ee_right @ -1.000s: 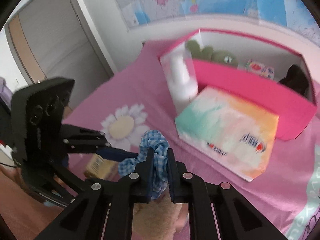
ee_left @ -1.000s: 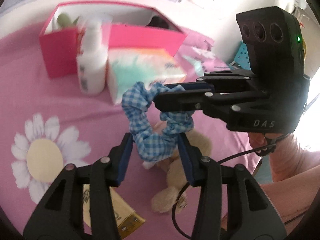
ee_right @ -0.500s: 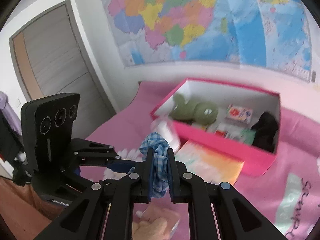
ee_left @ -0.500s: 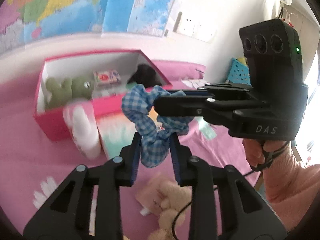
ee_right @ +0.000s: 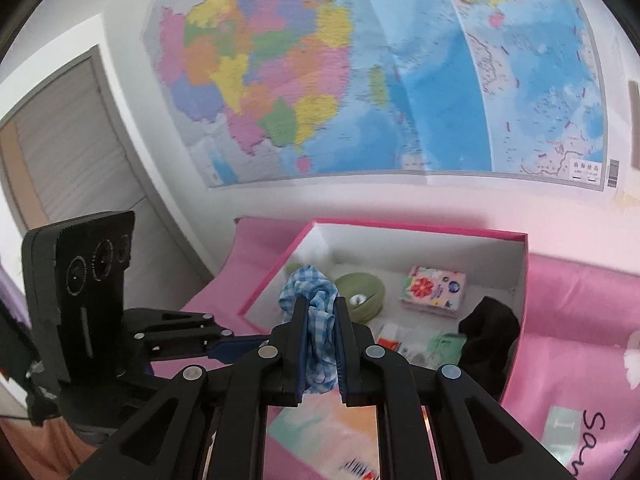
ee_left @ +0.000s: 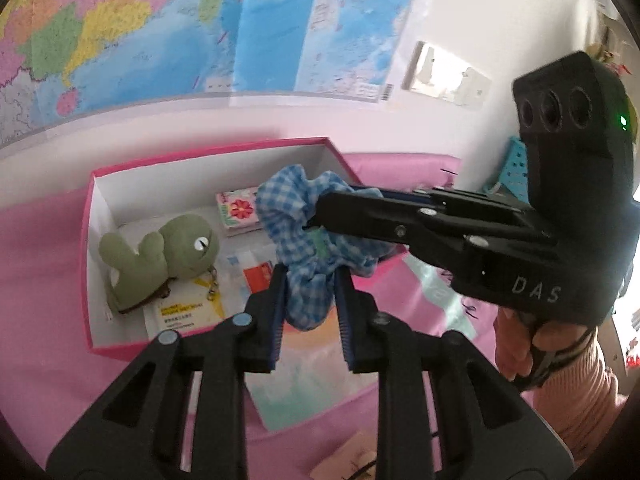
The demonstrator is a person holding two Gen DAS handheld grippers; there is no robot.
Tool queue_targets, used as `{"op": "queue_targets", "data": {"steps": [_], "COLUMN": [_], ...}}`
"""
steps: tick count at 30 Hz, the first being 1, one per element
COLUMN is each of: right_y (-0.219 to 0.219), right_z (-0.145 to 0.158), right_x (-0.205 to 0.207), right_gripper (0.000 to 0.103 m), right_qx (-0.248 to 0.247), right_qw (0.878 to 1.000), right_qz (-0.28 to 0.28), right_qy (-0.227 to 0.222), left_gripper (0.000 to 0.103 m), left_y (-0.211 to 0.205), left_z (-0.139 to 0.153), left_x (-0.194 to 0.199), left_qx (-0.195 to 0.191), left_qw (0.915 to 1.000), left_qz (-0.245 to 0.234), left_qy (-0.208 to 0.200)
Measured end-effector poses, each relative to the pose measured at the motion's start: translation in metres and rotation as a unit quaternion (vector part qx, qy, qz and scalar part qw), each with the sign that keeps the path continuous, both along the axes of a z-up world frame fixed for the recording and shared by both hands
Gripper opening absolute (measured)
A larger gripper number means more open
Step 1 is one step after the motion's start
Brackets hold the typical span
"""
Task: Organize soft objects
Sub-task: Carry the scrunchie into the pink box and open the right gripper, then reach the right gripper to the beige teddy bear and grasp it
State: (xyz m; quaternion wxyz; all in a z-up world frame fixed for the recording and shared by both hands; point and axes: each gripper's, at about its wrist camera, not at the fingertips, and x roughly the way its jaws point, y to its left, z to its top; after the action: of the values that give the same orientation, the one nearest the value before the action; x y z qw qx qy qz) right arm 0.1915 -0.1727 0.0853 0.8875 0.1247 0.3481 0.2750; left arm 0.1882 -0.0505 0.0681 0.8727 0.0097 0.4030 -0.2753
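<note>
- The map (ee_right: 360,80) covers the wall behind everything.
- Pink bedding (ee_left: 40,280) spreads below it and carries the rest.
- A pink box (ee_left: 96,184) with white inner walls lies open on the bedding, near the wall.
- A tissue pack (ee_left: 312,384) lies on the bedding just in front of the box, under my grippers.
- In the box: a green plush (ee_left: 160,256) at its left end, a black cloth (ee_right: 488,332) at its right end, a floral packet (ee_right: 434,290) between them, and flat sachets on the floor.
- My right gripper (ee_right: 320,336) has its jaws pressed onto one part of the scrunchie (ee_left: 308,240).
- My left gripper (ee_left: 310,300) has its jaws clamped onto the lower part of the same scrunchie.
- The blue-checked scrunchie hangs between my two grippers, in the air over the near edge of the box.
</note>
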Motion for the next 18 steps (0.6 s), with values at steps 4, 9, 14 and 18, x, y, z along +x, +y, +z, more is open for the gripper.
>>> {"op": "queue_targets", "data": {"steps": [4,9,14,18], "right_y": [-0.003,-0.004,-0.007,-0.012], "right_z": [-0.013,-0.032,-0.053,-0.063], "right_x": [0.02,0.035,0.044,0.039], "right_gripper": [0.011,0.015,0.026,0.027], "right_qx": [0.007,0.005,-0.018,-0.03], "right_qw": [1.0,0.999,0.995,0.993], "right_qz": [-0.014,-0.035,-0.069,-0.077], "right_qy": [0.016,0.036,0.068,0.081], "left_gripper": [0.025,0.026,0.036,0.038], "left_y": [-0.006,-0.008,-0.005,0.0], "left_z": [-0.009,-0.02,-0.027,-0.026], "left_x": [0.02,0.03,0.034,0.024], "left_qx": [0.022,0.052,0.072,0.066], "left_qw": [0.9995,0.9975,0.995,0.9955], "left_qz": [0.019,0.046,0.068,0.069], "left_qy": [0.013,0.016,0.014,0.006]}}
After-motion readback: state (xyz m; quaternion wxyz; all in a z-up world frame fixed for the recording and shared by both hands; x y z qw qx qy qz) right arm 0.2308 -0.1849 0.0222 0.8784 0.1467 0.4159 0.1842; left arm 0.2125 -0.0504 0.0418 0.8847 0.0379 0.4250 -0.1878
